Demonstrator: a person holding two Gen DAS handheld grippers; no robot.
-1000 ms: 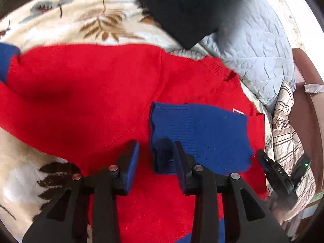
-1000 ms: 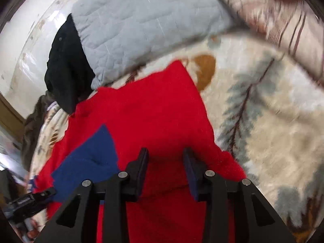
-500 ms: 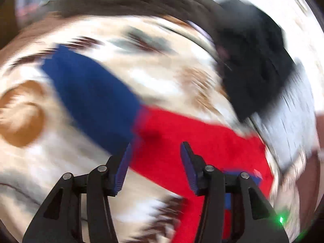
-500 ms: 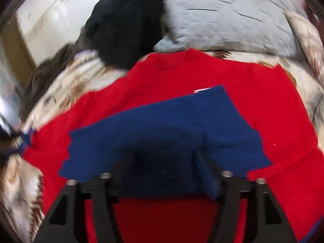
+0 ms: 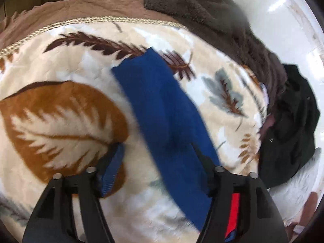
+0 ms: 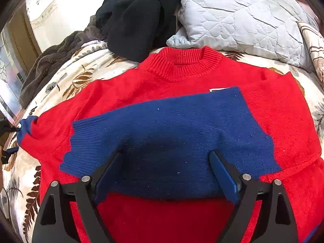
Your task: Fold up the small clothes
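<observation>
Red sweater (image 6: 273, 111) lying flat on bed (image 6: 66, 77), centre frame, blue sleeve (image 6: 172, 133) folded across chest. Right gripper (image 6: 165, 174) fingers opening, grasping nothing. Left gripper (image 5: 158, 162) fingers opening over other sleeve (image 5: 162, 111), released.

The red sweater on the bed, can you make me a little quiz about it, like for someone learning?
1. True or false: one blue sleeve lies folded across the red sweater.
2. What lies just behind the sweater's collar? A) a grey quilted pillow B) a basket C) a shoe
3. Fill in: the other blue sleeve lies stretched out on the leaf-patterned ____.

Key: 1 true; 2 A; 3 blanket.
</observation>
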